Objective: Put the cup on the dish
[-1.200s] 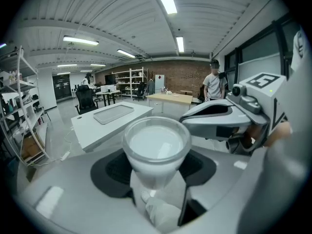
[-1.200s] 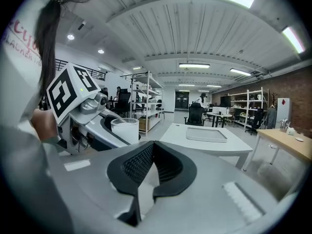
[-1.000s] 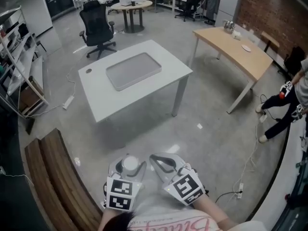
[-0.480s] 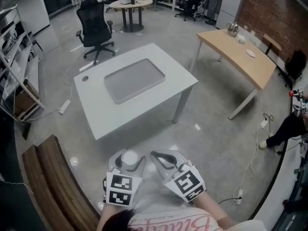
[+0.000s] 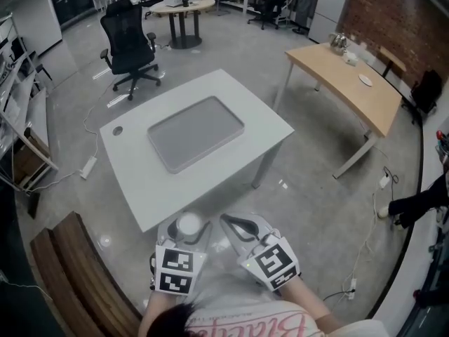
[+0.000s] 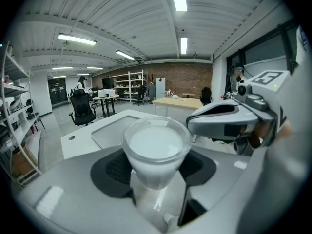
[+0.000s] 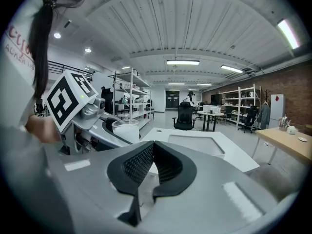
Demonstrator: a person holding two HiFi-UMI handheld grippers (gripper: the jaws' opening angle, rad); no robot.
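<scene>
cup point(image 6: 156, 150), white, pinched in left gripper point(image 5: 188, 229); right gripper point(image 7: 152, 155) pressed together, empty; grey tray point(image 5: 195, 132) at worktop point(image 5: 231, 167) centre; shirt point(image 5: 245, 326) script unreadable.

In the head view, the left tool point(image 5: 188, 233) hides the cup point(image 5: 189, 223) below its rim (a person point(image 5: 419, 206) is edge-cropped).

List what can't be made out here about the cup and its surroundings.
- Cup sides: head view, only the top shows; the left gripper covers the rest.
- Items on the wooden table: head view, too small to name.
- Person: head view, cut off by the right edge.
</scene>
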